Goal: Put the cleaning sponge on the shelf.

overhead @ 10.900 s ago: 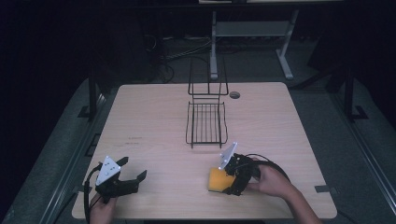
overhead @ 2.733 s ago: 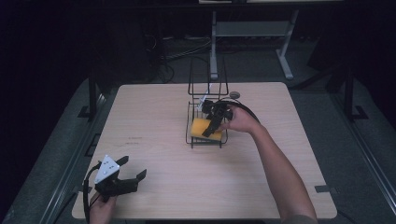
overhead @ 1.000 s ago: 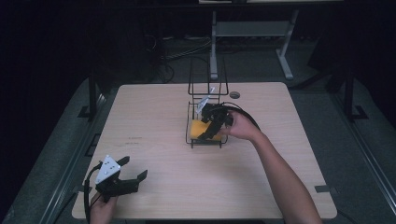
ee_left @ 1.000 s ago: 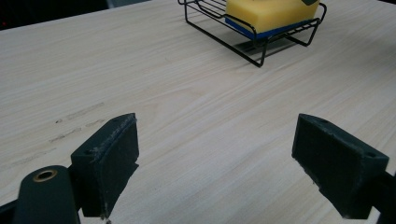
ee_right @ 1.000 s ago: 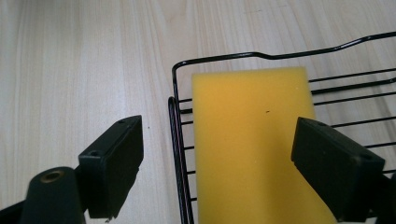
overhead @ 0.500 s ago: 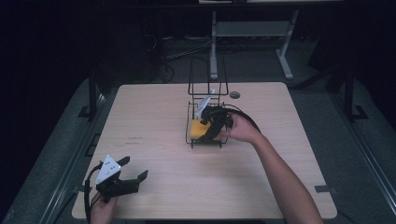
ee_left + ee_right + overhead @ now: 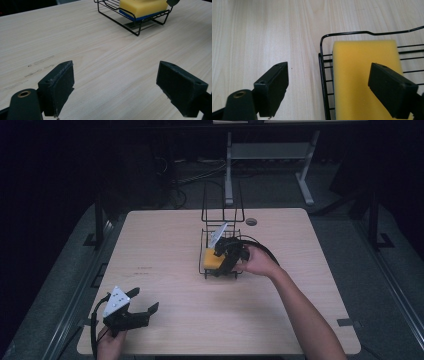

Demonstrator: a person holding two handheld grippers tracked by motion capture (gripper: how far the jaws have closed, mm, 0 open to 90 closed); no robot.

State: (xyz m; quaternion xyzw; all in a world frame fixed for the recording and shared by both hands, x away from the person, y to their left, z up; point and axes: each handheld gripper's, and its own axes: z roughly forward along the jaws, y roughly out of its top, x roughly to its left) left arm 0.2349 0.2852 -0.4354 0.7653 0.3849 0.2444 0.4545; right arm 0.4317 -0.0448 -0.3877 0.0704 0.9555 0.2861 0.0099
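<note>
Your right arm's stretched out over the table (image 7: 165, 235), hand on the right gripper (image 7: 226, 261) at the wire rack (image 7: 222, 215) mid-table. Its jaws are spread wide, holding nothing: in the right gripper view one sits over bare wood outside the rack's rim, the other above the yellow sponge (image 7: 364, 75). Sponge lies flat in the rack's tray, blue underside showing in the left gripper view. Your left gripper (image 7: 131, 312) rests near the table's front-left corner, well apart from the rack, jaws wide apart w/ nothing between. Small dark disc (image 7: 251, 221) sits just behind the rack.
</note>
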